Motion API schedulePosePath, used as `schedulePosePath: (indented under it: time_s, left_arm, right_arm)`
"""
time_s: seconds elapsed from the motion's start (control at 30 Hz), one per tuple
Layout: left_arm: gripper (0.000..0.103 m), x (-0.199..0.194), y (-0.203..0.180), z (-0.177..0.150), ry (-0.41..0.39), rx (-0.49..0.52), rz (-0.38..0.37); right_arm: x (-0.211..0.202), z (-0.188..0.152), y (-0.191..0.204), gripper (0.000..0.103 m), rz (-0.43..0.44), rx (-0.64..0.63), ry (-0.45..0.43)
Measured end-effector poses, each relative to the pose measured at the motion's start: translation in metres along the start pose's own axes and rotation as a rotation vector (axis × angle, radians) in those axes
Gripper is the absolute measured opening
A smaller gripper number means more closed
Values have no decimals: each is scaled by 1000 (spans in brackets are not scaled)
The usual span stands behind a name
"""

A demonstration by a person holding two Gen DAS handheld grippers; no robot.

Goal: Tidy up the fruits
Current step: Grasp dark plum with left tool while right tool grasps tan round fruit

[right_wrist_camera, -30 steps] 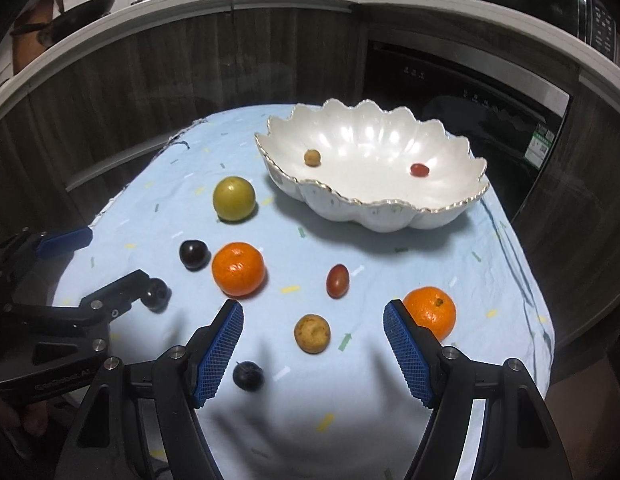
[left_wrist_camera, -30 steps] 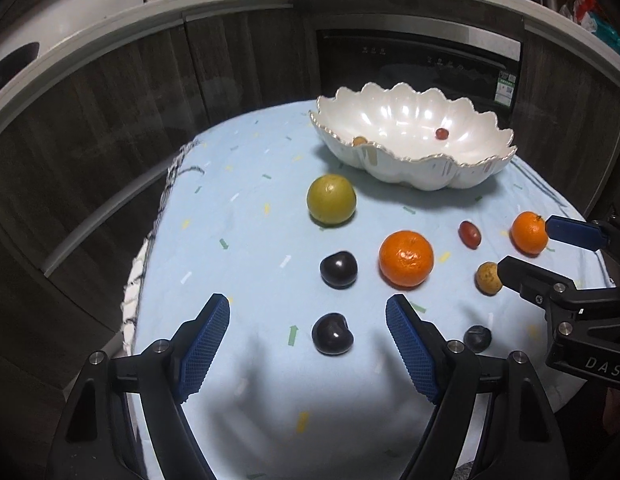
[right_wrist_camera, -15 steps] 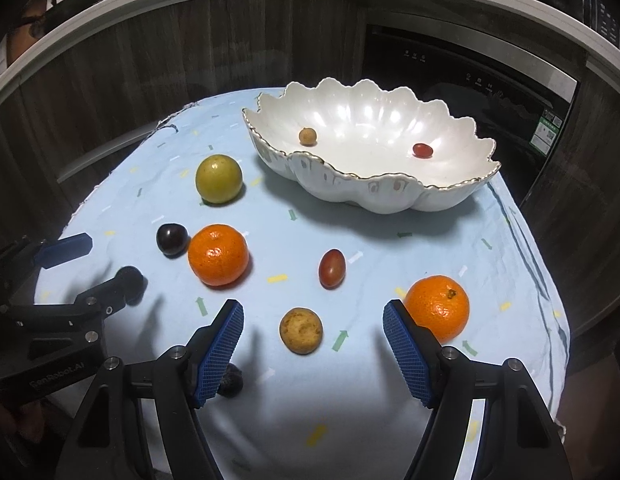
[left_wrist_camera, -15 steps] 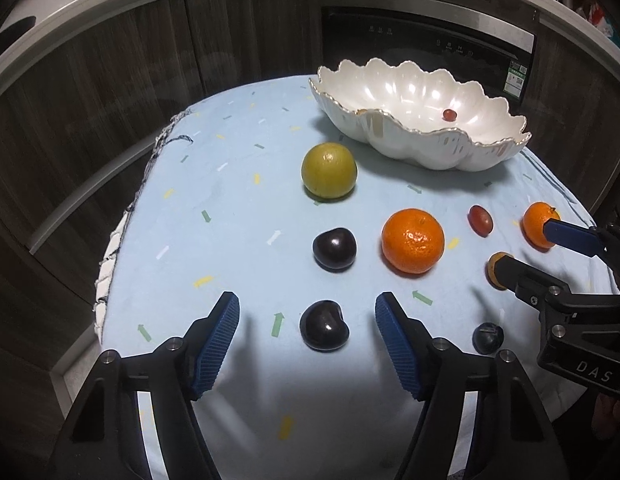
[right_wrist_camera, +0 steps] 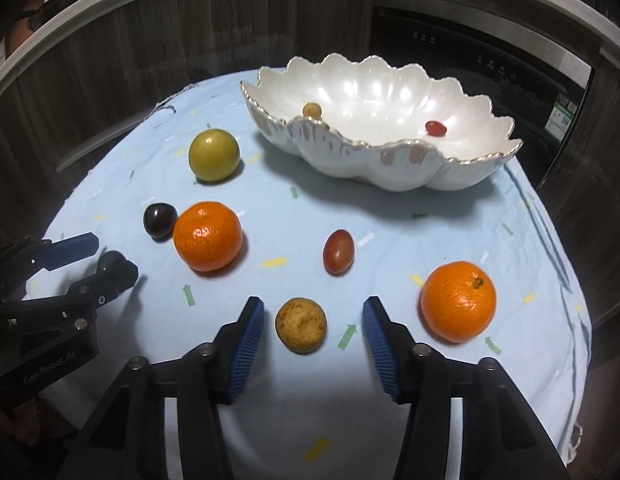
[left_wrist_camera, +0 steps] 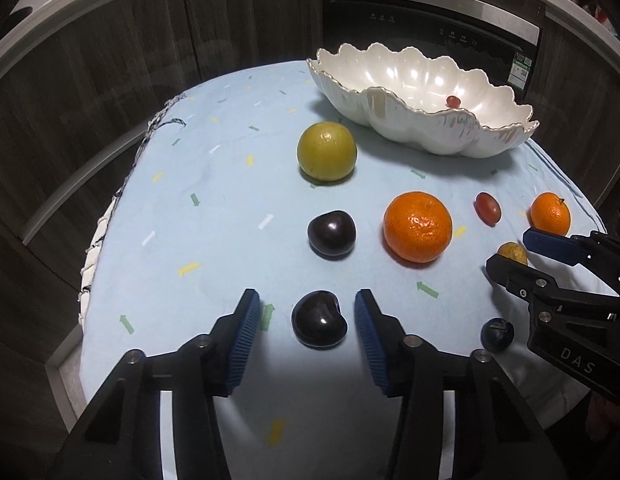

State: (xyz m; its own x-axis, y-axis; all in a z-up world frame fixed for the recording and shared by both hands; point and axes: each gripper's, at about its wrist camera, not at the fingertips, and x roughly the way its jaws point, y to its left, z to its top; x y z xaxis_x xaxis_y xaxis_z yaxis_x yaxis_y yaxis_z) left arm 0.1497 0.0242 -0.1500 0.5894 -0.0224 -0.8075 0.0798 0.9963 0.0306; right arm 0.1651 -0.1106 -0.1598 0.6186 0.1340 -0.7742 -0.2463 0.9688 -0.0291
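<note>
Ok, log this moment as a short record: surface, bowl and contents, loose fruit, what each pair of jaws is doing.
surface: light blue cloth with small coloured arrows
bowl: white scalloped bowl, at the far side
in bowl: small tan fruit; small red fruit
loose large fruit: two oranges; yellow-green fruit
left gripper: jaws closing around dark cherry, gaps still visible
right gripper: jaws closing around brown-yellow fruit, not yet touching
</note>
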Motion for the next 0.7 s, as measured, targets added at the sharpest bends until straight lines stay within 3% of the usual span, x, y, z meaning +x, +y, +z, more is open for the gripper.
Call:
schedulePosePath:
  time_s: [0.13, 0.3, 0.7]
  left_arm:
    - [30, 3, -1, -1, 14, 1, -18]
    - [27, 1, -2, -1, 8, 4, -27]
    - [27, -7, -4, 1, -22, 19, -15]
  right_arm:
    - [5, -2, -1, 43, 8, 2, 17]
    - [5, -1, 1, 28, 27, -15, 12]
    - [-3, 2, -1, 27, 26, -11, -15]
